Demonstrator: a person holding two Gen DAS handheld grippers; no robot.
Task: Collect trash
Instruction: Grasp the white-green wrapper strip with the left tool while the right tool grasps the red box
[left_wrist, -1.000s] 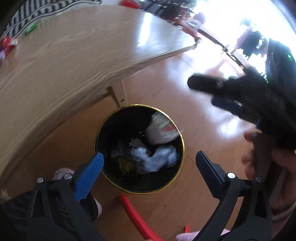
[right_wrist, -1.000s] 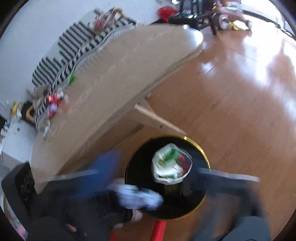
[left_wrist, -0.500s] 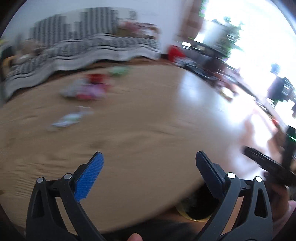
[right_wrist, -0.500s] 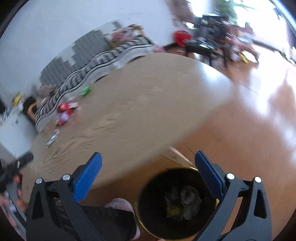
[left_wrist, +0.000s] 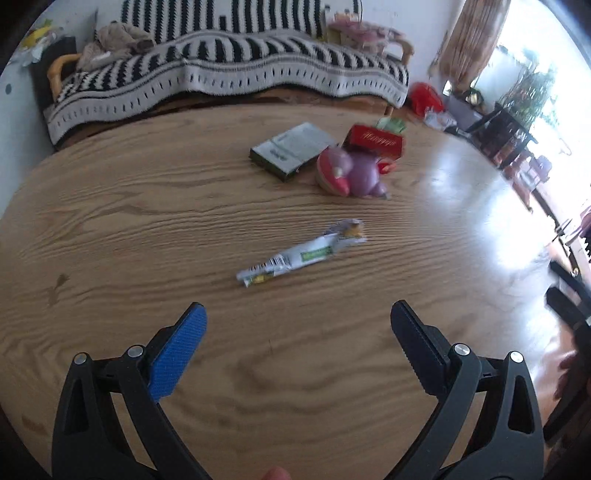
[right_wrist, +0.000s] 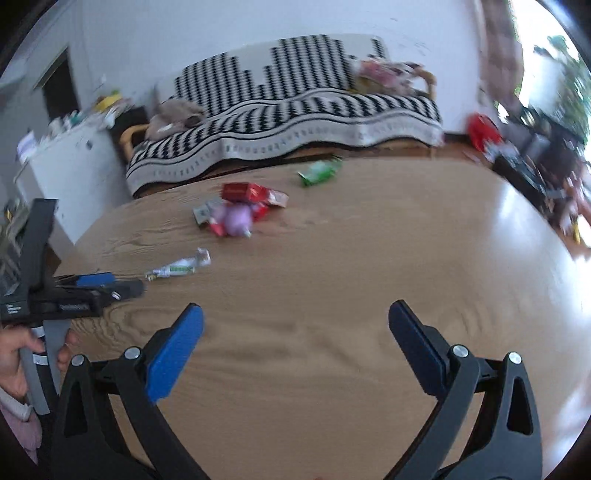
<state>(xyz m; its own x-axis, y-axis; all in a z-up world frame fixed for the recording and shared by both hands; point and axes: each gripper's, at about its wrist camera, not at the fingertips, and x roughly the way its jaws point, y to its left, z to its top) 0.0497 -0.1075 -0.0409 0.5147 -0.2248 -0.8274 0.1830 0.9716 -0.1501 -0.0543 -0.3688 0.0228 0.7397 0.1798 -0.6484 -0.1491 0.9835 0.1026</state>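
Wood-grain tabletop (left_wrist: 155, 229), oval, light oak, carrying all remaining litter.

Striped black-and-white sofa throw (left_wrist: 229, 74), beyond the far edge of the tabletop.

Left gripper (left_wrist: 297, 332): fingers spread wide, nothing between them, hovering over the near edge of the tabletop; one blue pad (left_wrist: 177, 354) faces inward. In the right wrist view it appears side-on at the left edge (right_wrist: 122, 286), held by a hand (right_wrist: 22, 354).

Right gripper (right_wrist: 295, 332): fingers spread wide, empty, over the near edge toward the right.

Flat grey-white box (left_wrist: 291, 149), toward the far edge, centre.

Red carton (left_wrist: 373, 142), just right of the box, touching the pile.

Purple and red crumpled packaging (left_wrist: 351, 175), just in front of the carton; blurred.

Green wrapper (right_wrist: 319, 171), at the far edge, apart from the pile.

White snack wrapper (left_wrist: 301, 254) with green print, long and twisted, lying alone mid-tabletop, nearest the left gripper and ahead of its open fingers, not touching them.
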